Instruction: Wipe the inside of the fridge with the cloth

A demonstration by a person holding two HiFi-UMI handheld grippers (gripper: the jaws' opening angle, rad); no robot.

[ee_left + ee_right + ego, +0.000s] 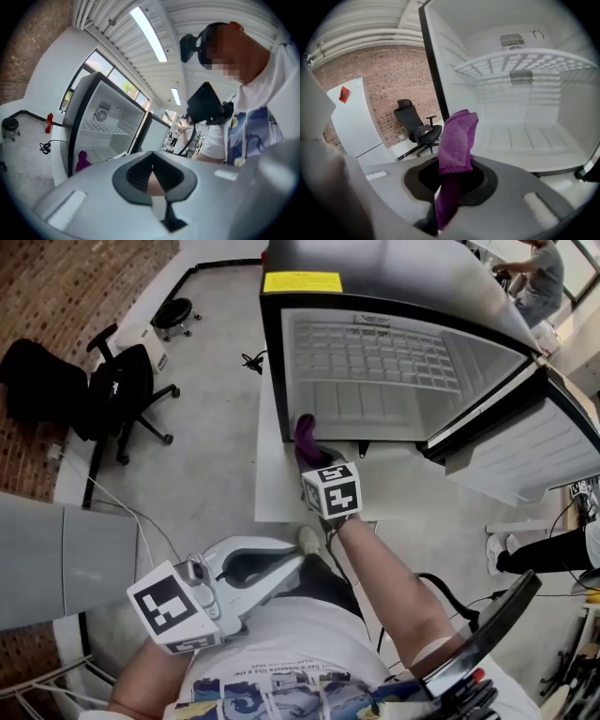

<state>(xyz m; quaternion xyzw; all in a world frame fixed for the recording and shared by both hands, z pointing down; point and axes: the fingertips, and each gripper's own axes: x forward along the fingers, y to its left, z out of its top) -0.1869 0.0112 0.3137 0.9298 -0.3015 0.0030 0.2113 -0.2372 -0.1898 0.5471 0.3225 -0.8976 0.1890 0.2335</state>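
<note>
My right gripper [452, 187] has its fingers clamped on a fuzzy purple cloth [458, 138], whose folded end stands up at the open fridge's [525, 126] front left corner. My left gripper [151, 168] hangs by my waist, fingers seemingly together, empty.

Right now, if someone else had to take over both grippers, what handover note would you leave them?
Right gripper: shut on the purple cloth, held at the lower left front of the fridge opening.
Left gripper: jaws together, nothing in them, held back by the person's torso.
Fridge: door swung wide open, wire shelf in place, nothing visible stored inside.
Done: cloth picked up and brought to the fridge.
Left: wipe the walls, the shelf and the floor inside. No wiped area can be told apart yet, so treat all of it as pending.
</note>
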